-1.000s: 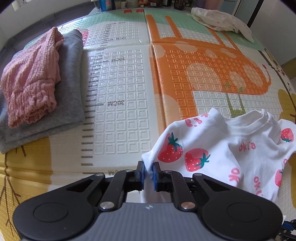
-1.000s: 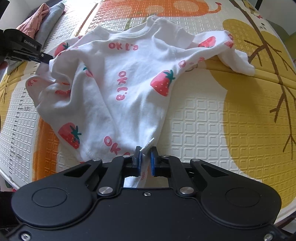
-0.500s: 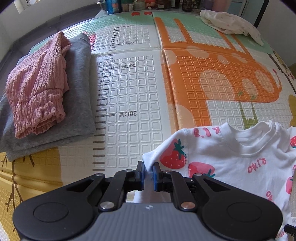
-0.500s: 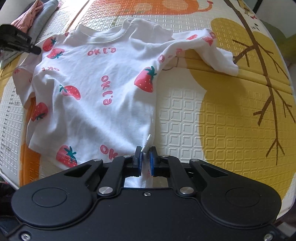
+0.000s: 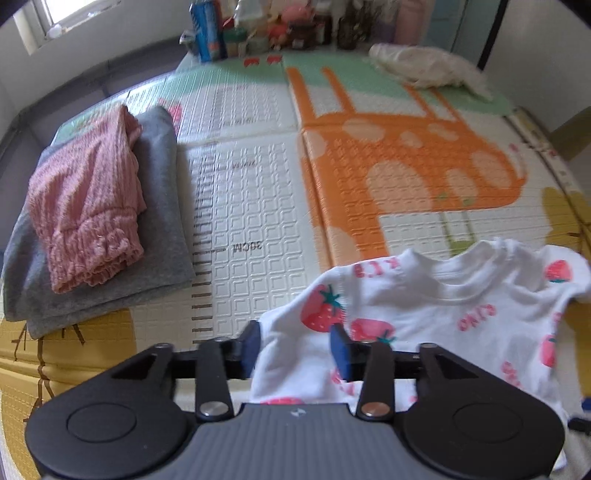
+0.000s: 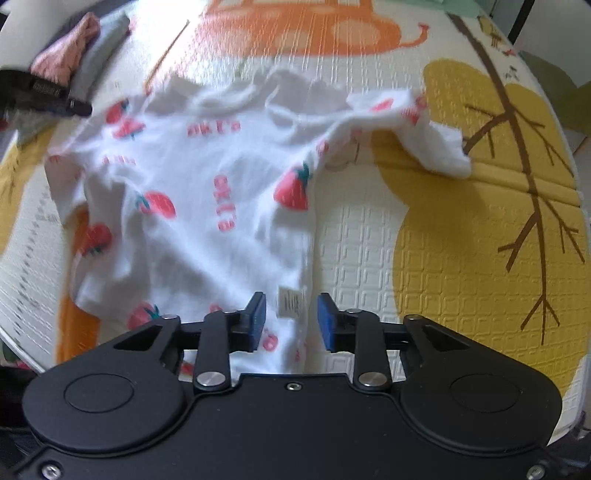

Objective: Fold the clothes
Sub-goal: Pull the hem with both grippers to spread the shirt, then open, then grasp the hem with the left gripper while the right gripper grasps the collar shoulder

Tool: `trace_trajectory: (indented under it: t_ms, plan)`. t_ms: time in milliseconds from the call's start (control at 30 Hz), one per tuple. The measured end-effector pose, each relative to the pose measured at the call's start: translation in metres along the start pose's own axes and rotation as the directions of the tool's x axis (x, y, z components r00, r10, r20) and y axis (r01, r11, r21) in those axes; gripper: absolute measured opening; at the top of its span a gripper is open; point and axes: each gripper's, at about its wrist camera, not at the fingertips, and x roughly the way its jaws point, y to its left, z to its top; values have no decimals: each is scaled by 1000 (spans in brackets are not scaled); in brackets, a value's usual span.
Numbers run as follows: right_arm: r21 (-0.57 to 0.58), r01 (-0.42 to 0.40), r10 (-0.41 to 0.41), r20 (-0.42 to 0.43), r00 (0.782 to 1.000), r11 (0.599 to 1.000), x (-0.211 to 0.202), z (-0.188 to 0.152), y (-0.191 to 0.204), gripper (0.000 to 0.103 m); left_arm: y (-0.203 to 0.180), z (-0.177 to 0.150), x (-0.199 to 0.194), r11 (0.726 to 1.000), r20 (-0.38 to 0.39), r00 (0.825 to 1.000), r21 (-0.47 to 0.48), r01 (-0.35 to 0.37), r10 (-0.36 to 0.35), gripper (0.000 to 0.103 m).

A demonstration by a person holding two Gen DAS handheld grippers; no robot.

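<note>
"30CM" is read upside down on the ruler print of the play mat (image 5: 236, 192); other ruler marks are blurred. Pink "OK l'a"-style lettering and strawberries are printed on the white T-shirt (image 6: 207, 192), which lies spread on the mat; a small care tag (image 6: 290, 302) is sewn at its near hem, text illegible.

Left of the T-shirt, a folded pink garment (image 5: 85, 206) is stacked on a folded grey garment (image 5: 159, 229). Beyond the T-shirt, at the mat's far edge, a crumpled white cloth (image 5: 424, 66) and blurred bottles (image 5: 207, 33) are seen in the left wrist view only. The tree print and the T-shirt's far sleeve are shown by the right view only.

The left gripper (image 5: 295, 345) has just been opening: jaws parted, sleeve fabric loose between them, not pinched. The right gripper (image 6: 291, 319) has just been opening too, with the hem and tag lying between the pads unclamped.
</note>
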Motion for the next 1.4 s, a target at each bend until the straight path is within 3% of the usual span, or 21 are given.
trace_trajectory:
  t_ms: [300, 633, 867, 1100, 1233, 1400]
  plan:
    - [12, -11, 10, 54, 998, 1000, -10, 38, -4, 29, -25, -34, -18, 994, -3, 1000, 106, 5, -4, 52]
    - [5, -18, 17, 77, 997, 1000, -1, 73, -4, 30, -47, -74, -22, 987, -49, 995, 133, 92, -86, 53]
    - [-14, -21, 22, 99, 995, 1000, 6, 103, -5, 36, -67, -101, -22, 968, -96, 984, 189, 167, -151, 55]
    - [-57, 7, -1, 100, 995, 998, 22, 135, -4, 36, -73, -114, -14, 967, -134, 978, 177, 185, -163, 55]
    - [-88, 8, 0, 99, 995, 996, 32, 148, -2, 36, -74, -116, -7, 964, -151, 968, 144, 222, -200, 54]
    - [-95, 0, 6, 70, 998, 996, 50, 163, -2, 36, -75, -118, 0, 951, -180, 947, 108, 289, -267, 46]
